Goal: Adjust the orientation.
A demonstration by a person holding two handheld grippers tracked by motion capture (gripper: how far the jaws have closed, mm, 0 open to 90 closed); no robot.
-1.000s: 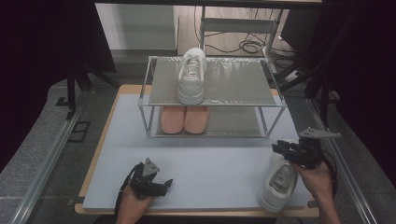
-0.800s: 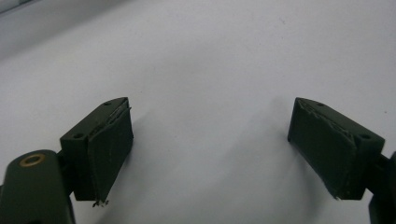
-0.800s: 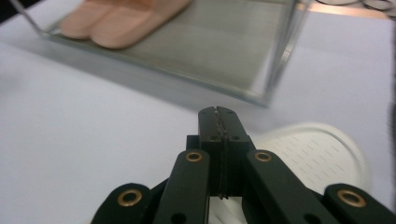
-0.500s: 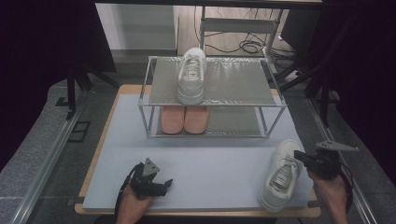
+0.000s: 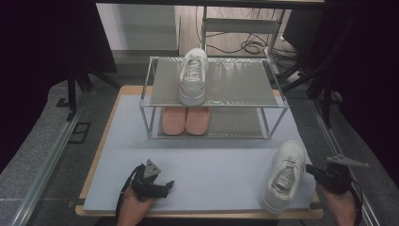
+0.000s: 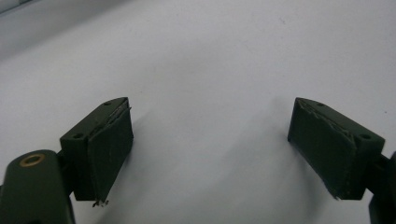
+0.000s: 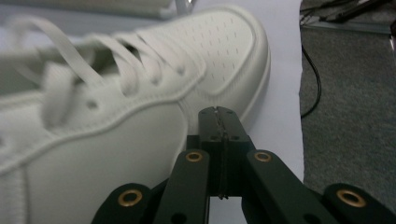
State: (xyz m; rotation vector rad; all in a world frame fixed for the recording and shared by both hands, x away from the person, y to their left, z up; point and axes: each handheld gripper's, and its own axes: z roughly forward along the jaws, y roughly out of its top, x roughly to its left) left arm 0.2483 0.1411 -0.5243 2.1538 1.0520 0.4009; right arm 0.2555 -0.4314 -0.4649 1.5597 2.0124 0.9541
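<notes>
A white sneaker (image 5: 283, 176) lies on the pale mat (image 5: 211, 165) at the front right, toe pointing away from me. My right gripper (image 5: 310, 169) sits just to its right, jaws shut with nothing between them. In the right gripper view the shut tips (image 7: 218, 112) point at the sneaker's side (image 7: 116, 116) near the toe; whether they touch it I cannot tell. My left gripper (image 5: 168, 185) rests low at the front left of the mat. Its jaws (image 6: 210, 149) stand wide open over bare mat.
A two-level metal rack (image 5: 235, 82) stands at the back of the mat. A second white sneaker (image 5: 193, 77) is on its top shelf and a pink pair (image 5: 185, 120) on the lower one. Cables lie on the floor beyond the mat's right edge.
My right gripper has drawn back from above the sneaker's toe, down and toward the near right corner. The sneaker stays on the mat. The left gripper has not moved.
</notes>
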